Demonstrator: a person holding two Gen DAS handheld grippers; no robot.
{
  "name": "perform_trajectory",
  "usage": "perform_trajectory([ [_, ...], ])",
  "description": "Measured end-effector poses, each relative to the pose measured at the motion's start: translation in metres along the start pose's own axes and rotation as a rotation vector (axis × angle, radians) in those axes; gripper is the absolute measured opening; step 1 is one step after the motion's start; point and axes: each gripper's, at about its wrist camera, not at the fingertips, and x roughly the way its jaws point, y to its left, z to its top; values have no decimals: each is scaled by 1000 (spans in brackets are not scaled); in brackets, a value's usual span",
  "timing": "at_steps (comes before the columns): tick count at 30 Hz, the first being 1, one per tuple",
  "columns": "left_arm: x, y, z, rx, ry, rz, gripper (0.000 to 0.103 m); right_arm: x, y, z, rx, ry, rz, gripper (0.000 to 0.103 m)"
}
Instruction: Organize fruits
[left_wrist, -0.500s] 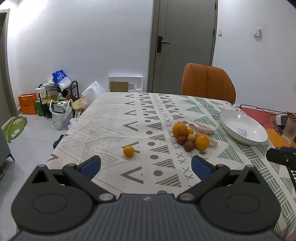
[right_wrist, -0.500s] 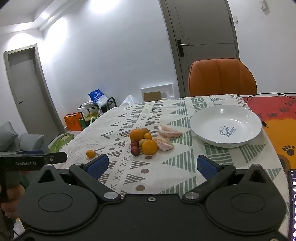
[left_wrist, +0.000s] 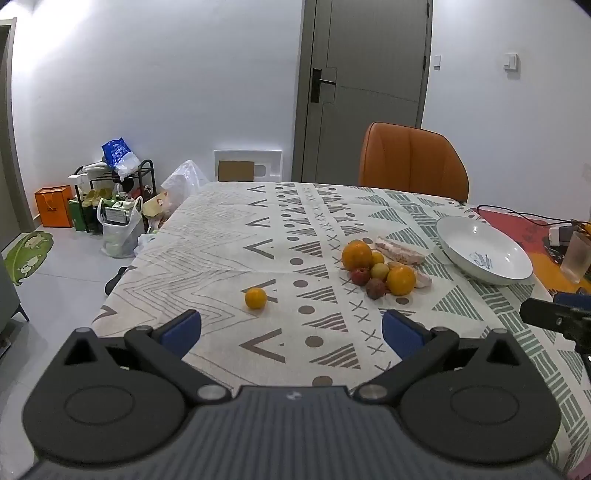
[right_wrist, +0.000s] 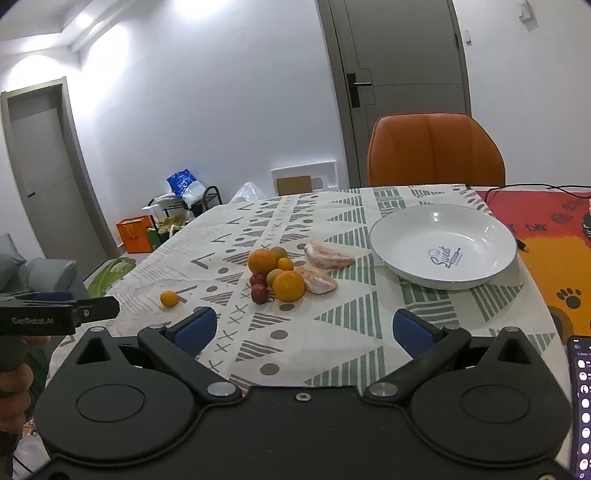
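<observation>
Both grippers hover over the near edge of the table (left_wrist: 229, 236), tilted downward. The left gripper (left_wrist: 291, 328) has its jaws wide apart with nothing between them, and so does the right gripper (right_wrist: 303, 328). The fruits (right_wrist: 275, 275) lie in a small pile on the patterned cloth: oranges, small red and yellow ones, and two peeled segments. One small orange (left_wrist: 255, 298) sits alone, left of the pile. An empty white plate (right_wrist: 443, 225) stands right of the pile, near it.
</observation>
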Motion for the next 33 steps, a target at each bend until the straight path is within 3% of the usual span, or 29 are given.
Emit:
perform_trajectory([
  [13,0,0,-1,5,4,-1,103,0,-4,2,-8,-6,-41,103],
  [33,1,3,-1,2,6,7,103,-2,-3,4,-4,-2,-14,103],
])
